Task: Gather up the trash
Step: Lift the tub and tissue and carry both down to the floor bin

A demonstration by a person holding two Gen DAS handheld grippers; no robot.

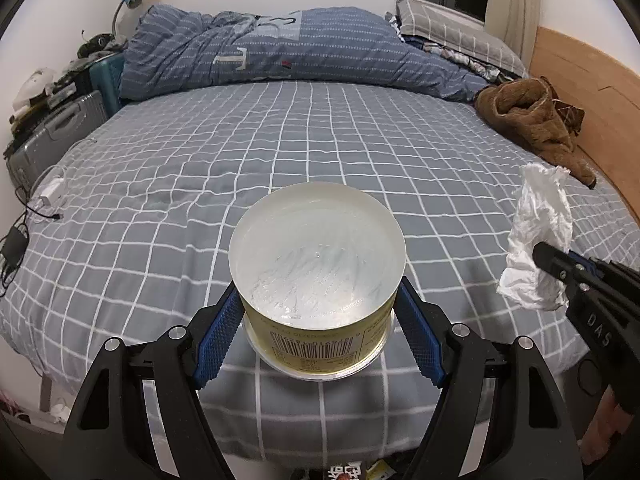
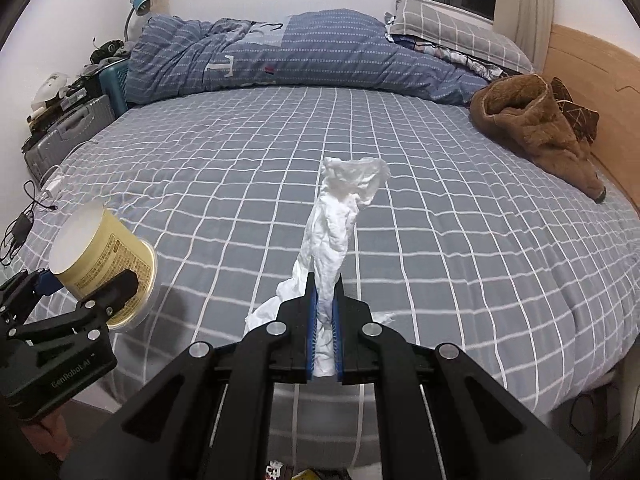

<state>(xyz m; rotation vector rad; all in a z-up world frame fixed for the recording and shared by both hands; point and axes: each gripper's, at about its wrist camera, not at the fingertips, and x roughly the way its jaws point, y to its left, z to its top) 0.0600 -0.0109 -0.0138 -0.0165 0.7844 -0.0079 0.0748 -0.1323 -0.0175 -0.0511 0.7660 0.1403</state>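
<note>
The left tongs clamp a round pale-yellow plastic tub with a barcode label between their blue ribbed pads, one pad on each side of the tub's wall. The tub is tipped so its whitish flat end faces the far side of the room, and it is held above the near edge of the bed, which is covered by a grey sheet with a white grid.

The right tongs are closed on a crumpled white paper tissue, which sticks up and away from the pads in a twisted strip, with loose ends hanging out at the near left. Seen from the right wrist, the tub sits at the left, well apart from the tissue.

At the far side of the bed lies a rumpled blue striped duvet. A brown fleecy garment rests at the far right beside the wooden headboard. A grey suitcase stands at the left of the bed.
</note>
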